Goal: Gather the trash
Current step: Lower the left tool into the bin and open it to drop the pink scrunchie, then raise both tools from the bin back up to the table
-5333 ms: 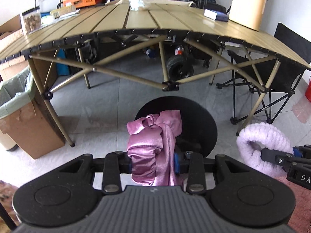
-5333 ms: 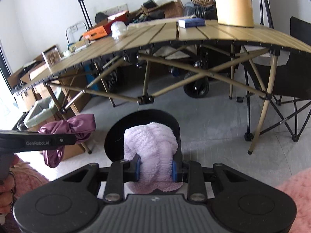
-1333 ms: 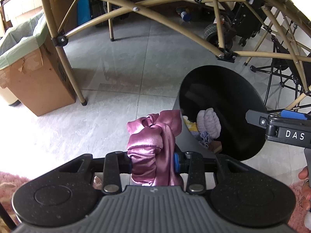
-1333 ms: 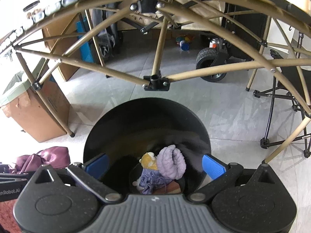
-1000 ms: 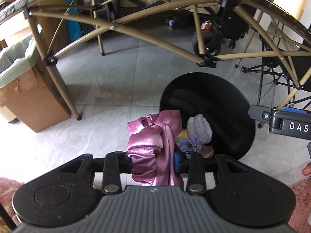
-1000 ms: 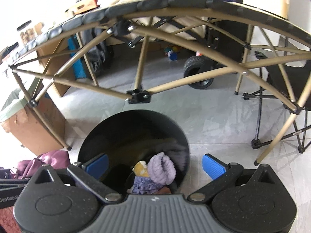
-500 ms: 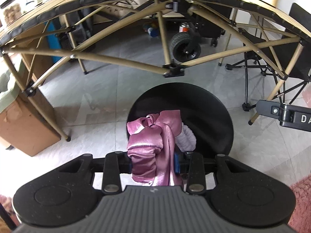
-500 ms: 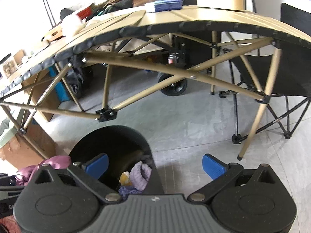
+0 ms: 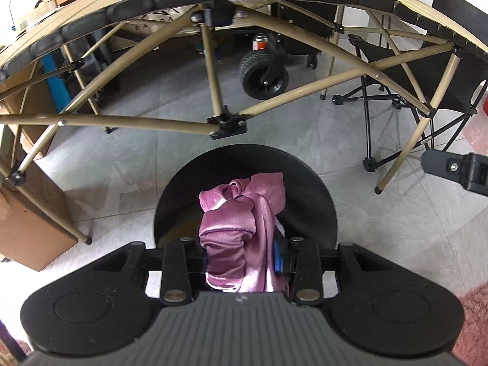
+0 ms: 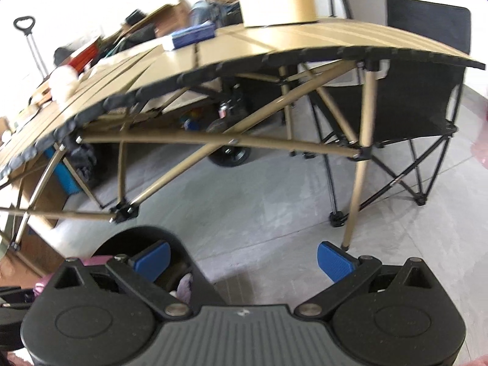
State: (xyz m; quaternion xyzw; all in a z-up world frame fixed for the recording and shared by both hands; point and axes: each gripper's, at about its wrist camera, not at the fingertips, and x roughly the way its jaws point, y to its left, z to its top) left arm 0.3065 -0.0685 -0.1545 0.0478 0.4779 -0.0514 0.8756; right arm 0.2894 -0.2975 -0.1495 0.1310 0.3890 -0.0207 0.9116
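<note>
My left gripper is shut on a pink satin scrunchie and holds it right over the mouth of the black round trash bin on the floor. A bit of white trash shows inside behind the scrunchie. My right gripper is open and empty, blue pads wide apart, raised to the right of the bin. A lilac fluffy item lies in the bin. The right gripper's finger shows at the right edge of the left wrist view.
A tan folding table with crossed legs stands just behind the bin. A black camp chair is at the right, a cardboard box at the left, a cart wheel under the table. Pink rug at lower right.
My left gripper has swung over the bin with the scrunchie. My right gripper, which dropped the lilac item into the bin earlier, has lifted and moved right, away from the bin.
</note>
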